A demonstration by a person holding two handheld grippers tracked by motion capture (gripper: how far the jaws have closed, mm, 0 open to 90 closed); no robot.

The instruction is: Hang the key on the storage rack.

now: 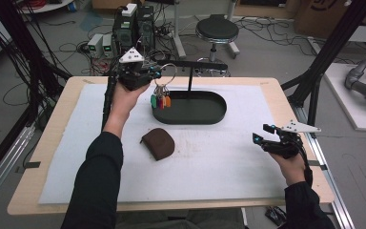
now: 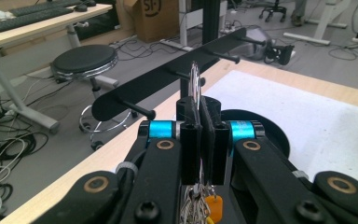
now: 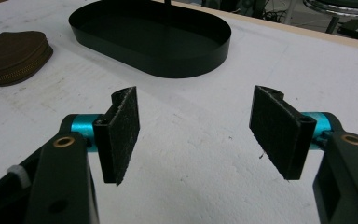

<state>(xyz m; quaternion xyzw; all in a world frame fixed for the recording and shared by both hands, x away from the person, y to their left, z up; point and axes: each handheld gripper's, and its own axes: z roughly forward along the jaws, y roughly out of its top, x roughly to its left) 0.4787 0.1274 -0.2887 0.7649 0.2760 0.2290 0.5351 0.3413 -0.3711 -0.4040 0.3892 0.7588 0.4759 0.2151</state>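
Black padded jaws of the left gripper (image 1: 158, 72) are pinching a large metal key ring (image 1: 167, 72) edge-on, as the left gripper view shows, with the ring (image 2: 195, 81) standing up between the closed pads. From that ring a bunch of keys with coloured tags (image 1: 160, 99), green, yellow, red and orange, is hanging free above the left end of the black oval tray (image 1: 208, 116). Just beyond the ring the rack's black crossbar (image 2: 168, 79) is running across, with several short pegs sticking out toward the gripper; 1 peg (image 2: 140, 109) lies low and to the left, and another looks almost level with the ring's top.

The step in hand looks like hanging the ring on a peg. To do it well, the person should be keeping the ring's open loop facing the peg tip, sliding it on squarely, and letting go only once the metal is resting on the peg, since the swinging keys could pull it off.

The right gripper (image 1: 265, 139) is hovering over the white mat (image 1: 219, 167) near the right edge, its pads (image 3: 121, 130) spread wide and holding nothing. A brown zip pouch (image 1: 158, 142) is lying on the mat, in front of the tray and apart from it.
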